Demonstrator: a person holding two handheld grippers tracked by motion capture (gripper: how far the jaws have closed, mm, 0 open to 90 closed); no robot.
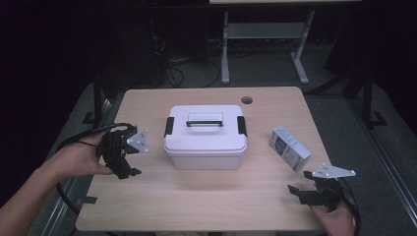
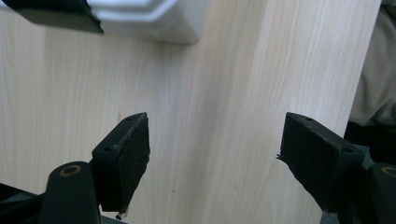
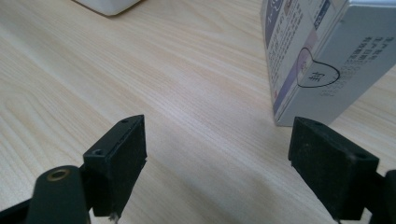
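Note:
A white lidded storage box [image 1: 205, 137] with black side latches and a handle on top stands in the middle of the wooden table [image 1: 196, 196]. Its lid is on. A small printed carton [image 1: 290, 147] lies to its right. My left gripper [image 1: 127, 169] hovers left of the box, open and holding nothing. In the left gripper view the gripper [image 2: 215, 140] is over bare wood, with the box's corner [image 2: 149, 18] beyond it. My right gripper [image 1: 298, 181] is near the front right edge, open and holding nothing. In the right gripper view the gripper [image 3: 217, 140] sits just short of the carton [image 3: 317, 56].
A round cable hole [image 1: 247, 100] sits at the table's back right. Behind the table are another desk's white legs [image 1: 226, 49] and cables on the floor. The table's front edge and the person's clothing [image 2: 373, 70] lie right of the left gripper.

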